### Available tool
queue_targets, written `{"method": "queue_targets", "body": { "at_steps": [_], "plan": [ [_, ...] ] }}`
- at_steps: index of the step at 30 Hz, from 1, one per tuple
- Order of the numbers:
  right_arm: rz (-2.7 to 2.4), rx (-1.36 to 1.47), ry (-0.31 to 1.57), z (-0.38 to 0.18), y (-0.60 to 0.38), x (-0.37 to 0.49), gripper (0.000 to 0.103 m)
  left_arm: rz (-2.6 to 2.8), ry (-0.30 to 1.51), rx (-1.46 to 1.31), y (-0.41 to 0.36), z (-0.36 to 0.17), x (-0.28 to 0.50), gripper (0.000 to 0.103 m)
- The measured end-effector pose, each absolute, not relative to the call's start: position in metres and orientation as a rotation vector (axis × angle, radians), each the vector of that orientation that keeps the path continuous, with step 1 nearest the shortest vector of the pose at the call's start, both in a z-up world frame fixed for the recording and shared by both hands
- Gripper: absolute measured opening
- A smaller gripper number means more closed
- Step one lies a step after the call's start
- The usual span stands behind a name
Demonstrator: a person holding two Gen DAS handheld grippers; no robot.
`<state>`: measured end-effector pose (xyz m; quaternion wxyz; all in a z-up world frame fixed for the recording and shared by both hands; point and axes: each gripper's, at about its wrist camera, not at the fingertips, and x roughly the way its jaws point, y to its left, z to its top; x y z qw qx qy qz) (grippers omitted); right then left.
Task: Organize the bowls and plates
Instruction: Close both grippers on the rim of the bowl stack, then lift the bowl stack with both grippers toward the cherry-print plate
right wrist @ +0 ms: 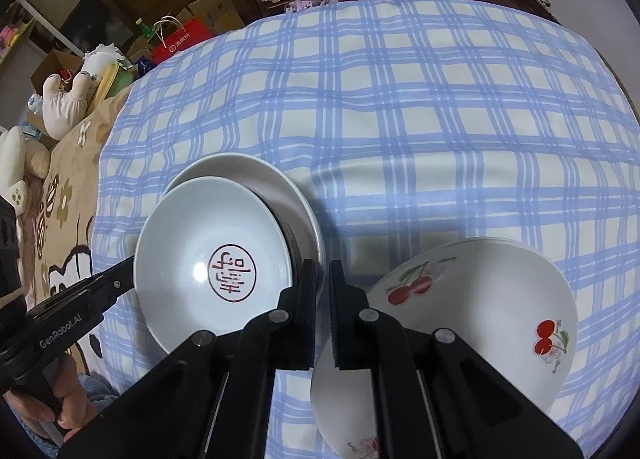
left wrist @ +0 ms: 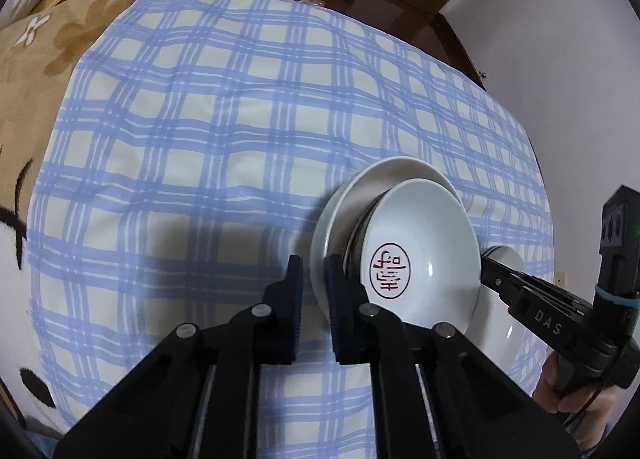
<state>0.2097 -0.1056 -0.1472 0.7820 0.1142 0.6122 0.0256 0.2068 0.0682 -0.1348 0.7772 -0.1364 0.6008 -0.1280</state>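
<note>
I hold one hand-held gripper in each hand, both aimed steeply down at a stack of dishes on the blue checked cloth (left wrist: 200,119) that covers the table (left wrist: 460,55). The stack sits near me. At the bottom is a large white plate (left wrist: 400,169), then something dark and metallic (left wrist: 354,243) (a bowl, I think, though only its edge shows), and on top a white dish with a red seal (left wrist: 432,227) printed in its middle. The seal dish looks tipped rather than level. My left hand-held gripper (left wrist: 314,263) is closed, with the plate's left rim showing in the narrow slot between its pads. My right hand-held gripper (right wrist: 322,269) is closed as well, and the plate's right rim runs into the gap between its pads, so the two grip the same plate from opposite sides. Just to the right of the stack a cherry-patterned bowl (right wrist: 480,299) leans with its outside facing up, touching a second cherry-patterned dish (right wrist: 340,399) beneath it (how they rest on each other I cannot tell). A beige cartoon blanket (left wrist: 40,59) lies along the cloth's left side.
</note>
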Motion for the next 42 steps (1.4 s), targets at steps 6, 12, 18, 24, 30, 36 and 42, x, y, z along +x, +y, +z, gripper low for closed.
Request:
{"method": "queue_targets", "body": {
  "at_steps": [6,12,18,24,30,36,42],
  "plan": [
    [0.026,0.205,1.304,-0.154,-0.098,0.208,0.008,-0.263,1.292,-0.239,0.057,-0.135,0.206,0.005],
    [0.026,0.239,1.303,-0.155,-0.102,0.211,0.008,-0.271,1.304,-0.279,0.059,-0.141,0.212,0.006],
    [0.037,0.258,1.320,-0.157,-0.106,0.212,0.008,-0.263,1.305,-0.279,0.058,-0.142,0.211,0.007],
    [0.041,0.286,1.314,-0.159,-0.111,0.210,0.008,-0.261,1.303,-0.287,0.057,-0.142,0.211,0.007],
    [0.028,0.261,1.312,-0.159,-0.107,0.210,0.008,-0.254,1.307,-0.324,0.060,-0.143,0.210,0.007],
    [0.027,0.277,1.310,-0.160,-0.109,0.211,0.008,-0.246,1.303,-0.328,0.060,-0.144,0.210,0.007],
    [0.019,0.271,1.294,-0.158,-0.108,0.207,0.007,-0.236,1.291,-0.361,0.062,-0.143,0.208,0.006]
  ]
}}
